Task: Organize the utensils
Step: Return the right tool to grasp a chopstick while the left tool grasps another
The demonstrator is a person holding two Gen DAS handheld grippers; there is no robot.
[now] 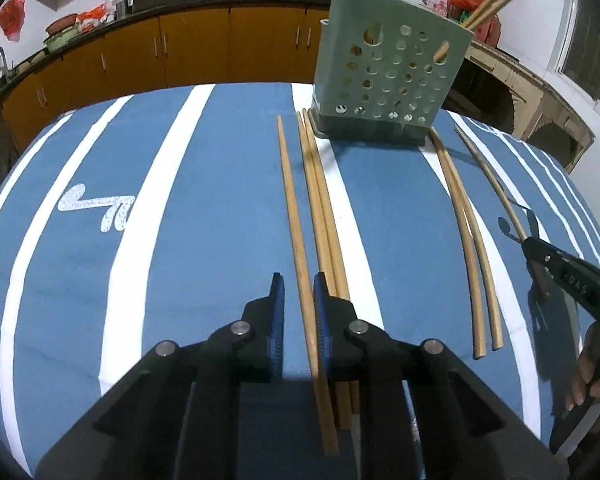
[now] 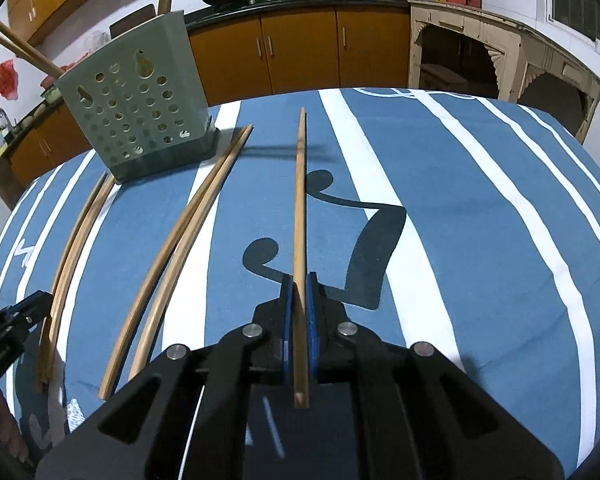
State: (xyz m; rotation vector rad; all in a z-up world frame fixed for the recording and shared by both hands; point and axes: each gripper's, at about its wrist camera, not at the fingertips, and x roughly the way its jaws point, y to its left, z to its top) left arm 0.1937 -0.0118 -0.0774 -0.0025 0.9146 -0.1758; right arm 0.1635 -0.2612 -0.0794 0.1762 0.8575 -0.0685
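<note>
A green perforated utensil holder [image 1: 388, 68] stands at the far side of the blue striped tablecloth, with chopsticks standing in it; it also shows in the right wrist view [image 2: 140, 112]. My left gripper [image 1: 299, 286] is open, its jaws either side of one wooden chopstick [image 1: 296, 232] lying on the cloth, with a pair of chopsticks [image 1: 320, 200] just right of it. Another pair [image 1: 468, 236] lies further right. My right gripper [image 2: 299, 284] is shut on a single chopstick [image 2: 299, 200] that points forward, slightly above the cloth.
The table [image 2: 480, 220] has a blue cloth with white stripes. Two curved-looking pairs of chopsticks [image 2: 176, 248] lie left of my right gripper. Orange kitchen cabinets [image 1: 196, 52] and a counter with woks run behind the table. A wooden cabinet [image 2: 492, 52] stands at the right.
</note>
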